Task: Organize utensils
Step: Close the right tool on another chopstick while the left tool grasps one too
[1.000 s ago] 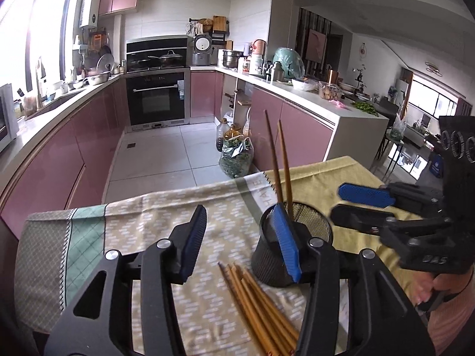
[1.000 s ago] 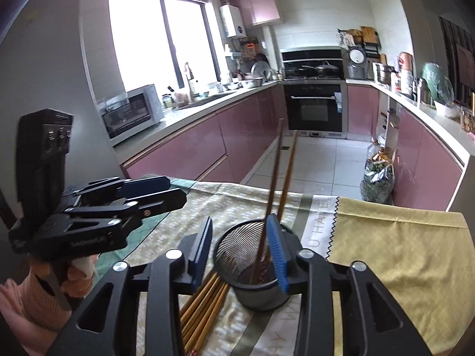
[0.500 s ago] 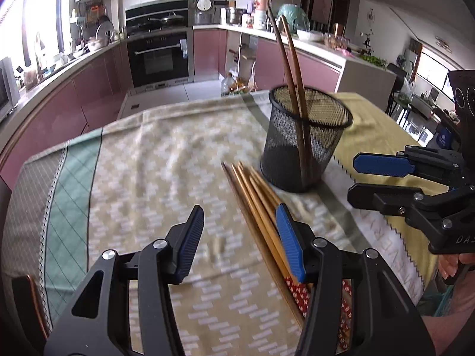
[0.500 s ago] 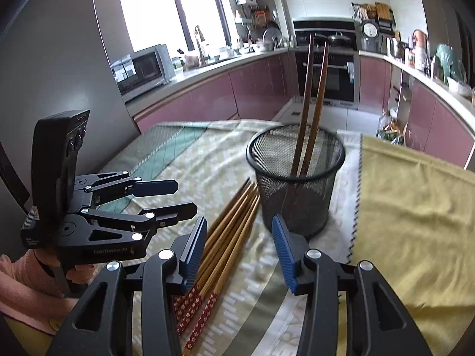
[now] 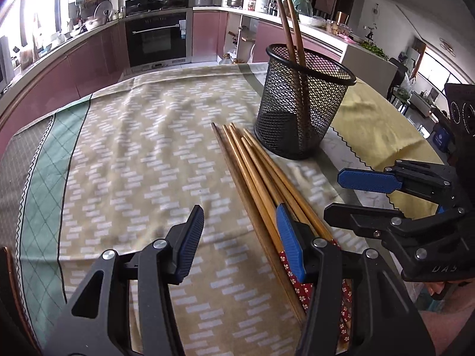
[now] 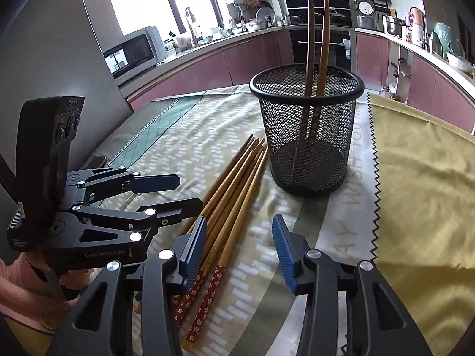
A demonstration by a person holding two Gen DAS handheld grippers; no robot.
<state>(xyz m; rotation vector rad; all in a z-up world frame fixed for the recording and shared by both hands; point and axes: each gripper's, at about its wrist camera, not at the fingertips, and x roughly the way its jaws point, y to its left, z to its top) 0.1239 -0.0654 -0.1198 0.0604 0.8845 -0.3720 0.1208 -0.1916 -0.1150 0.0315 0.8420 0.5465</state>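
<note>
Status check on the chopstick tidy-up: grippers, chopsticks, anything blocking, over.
Left gripper and right gripper open, empty. Loose chopsticks bundled on the tablecloth beside the mesh holder; two dark chopsticks already inside. Nothing in the way.

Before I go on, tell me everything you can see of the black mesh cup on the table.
The mesh cup is a round holder of black wire mesh, apparently metal, with a solid black rim and a dark base. It stands upright on the patterned tablecloth, tapering slightly toward the bottom. Two dark brown chopsticks stand inside, leaning on the rim and rising well above it. A bundle of lighter wooden chopsticks lies flat beside its base; whether the tips touch it is unclear. Neither hand-held gripper touches it.
</note>
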